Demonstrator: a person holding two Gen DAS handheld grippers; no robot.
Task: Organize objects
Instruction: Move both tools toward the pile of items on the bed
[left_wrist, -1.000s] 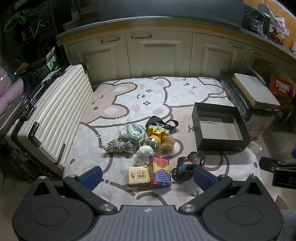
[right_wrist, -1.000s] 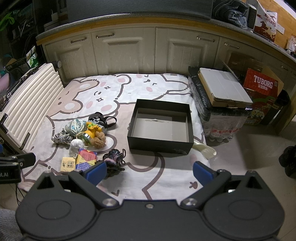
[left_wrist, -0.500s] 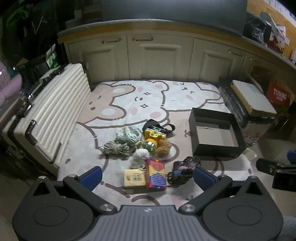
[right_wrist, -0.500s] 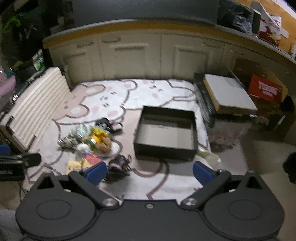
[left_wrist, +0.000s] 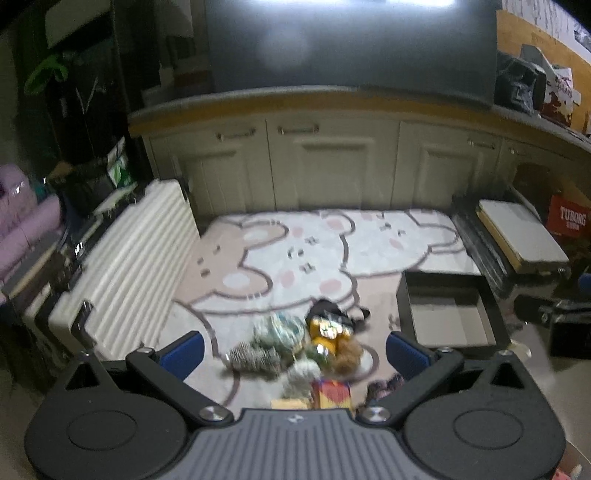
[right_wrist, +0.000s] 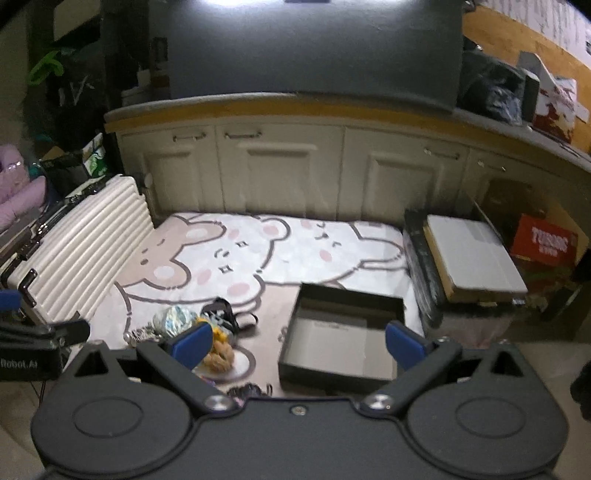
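Several small items lie in a heap on the bear-print mat (left_wrist: 295, 254): a yellow toy camera (left_wrist: 327, 332), a teal pouch (left_wrist: 280, 326), a brown plush (left_wrist: 349, 356), a grey striped bundle (left_wrist: 253, 356), a colourful booklet (left_wrist: 330, 393). To their right on the mat stands an open black box (left_wrist: 447, 314), with nothing inside it. My left gripper (left_wrist: 293, 350) hovers open above the heap, holding nothing. The right gripper (right_wrist: 297, 341) is open too, high over the black box (right_wrist: 343, 336), with the plush (right_wrist: 219, 356) near its left fingertip.
A cream ribbed suitcase (left_wrist: 122, 266) lies along the mat's left edge. Cream cabinets (right_wrist: 280, 170) close off the back. A black crate topped with a white board (right_wrist: 469, 258) and a red Tuborg carton (right_wrist: 546, 240) stand to the right of the mat.
Both grippers have risen and tilted upward, so the heap and box sit lower in view and more of the cabinets and dark wall shows. Both stay open.
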